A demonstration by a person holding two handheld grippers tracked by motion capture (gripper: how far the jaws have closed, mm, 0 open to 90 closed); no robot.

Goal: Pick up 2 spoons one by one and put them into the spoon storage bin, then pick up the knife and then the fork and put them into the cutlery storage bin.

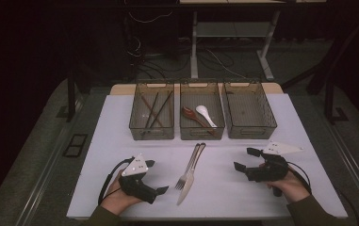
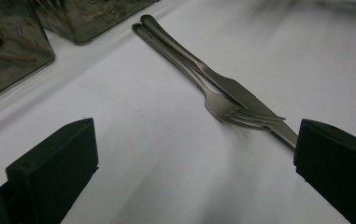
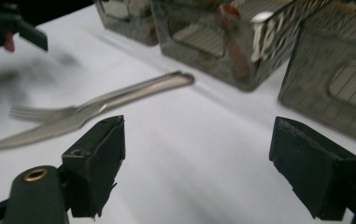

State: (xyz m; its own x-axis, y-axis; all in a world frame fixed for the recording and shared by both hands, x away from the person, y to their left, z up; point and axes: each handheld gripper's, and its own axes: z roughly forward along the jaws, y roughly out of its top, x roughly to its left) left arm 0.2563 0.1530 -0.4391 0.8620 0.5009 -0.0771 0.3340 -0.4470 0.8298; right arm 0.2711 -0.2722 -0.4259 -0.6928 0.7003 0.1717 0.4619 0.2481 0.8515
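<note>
A steel fork and a steel knife lie side by side in the middle of the white table, handles pointing toward the bins. My left gripper rests open just left of their tips, holding nothing. In the left gripper view the fork and knife lie ahead of the wide jaws of the left gripper, toward the right jaw. My right gripper stands open to the right of the cutlery. In the right gripper view the fork and knife lie ahead-left of the right gripper.
Three clear grey bins stand in a row at the back. The left bin holds dark chopsticks. In the middle bin lie a brown spoon and a white spoon. The right bin is empty. Beyond the table, the floor carries cables.
</note>
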